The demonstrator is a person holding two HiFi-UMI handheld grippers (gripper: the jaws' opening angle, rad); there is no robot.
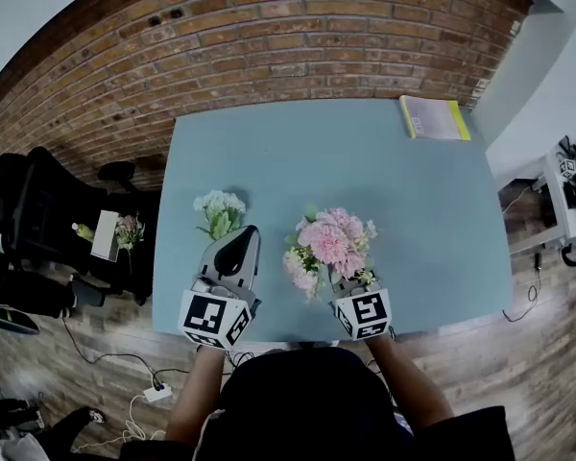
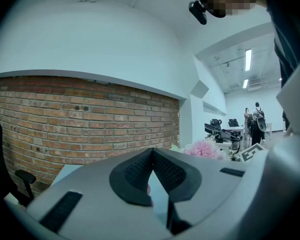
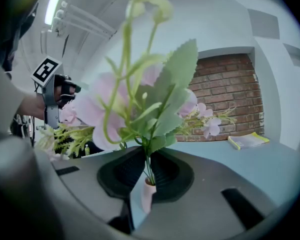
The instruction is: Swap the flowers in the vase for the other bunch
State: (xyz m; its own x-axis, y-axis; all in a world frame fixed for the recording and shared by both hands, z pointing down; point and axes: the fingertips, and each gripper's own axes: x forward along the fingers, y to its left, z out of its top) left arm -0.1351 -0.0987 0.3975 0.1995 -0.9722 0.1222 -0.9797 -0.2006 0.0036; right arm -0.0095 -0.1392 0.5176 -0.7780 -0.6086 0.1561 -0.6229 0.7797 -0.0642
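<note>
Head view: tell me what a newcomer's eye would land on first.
First, the full bunch of pink flowers near the front middle of the blue-grey table, its stems clamped in the right tongs. Next, the smaller bunch of white flowers lying to its left, just ahead of the shut left tongs. The yellow book sits at the table's far right corner.

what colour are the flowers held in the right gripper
The flowers are pale pink; the head view shows them best.

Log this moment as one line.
left gripper: shut | right gripper: shut on pink bunch | white bunch: on table
</note>
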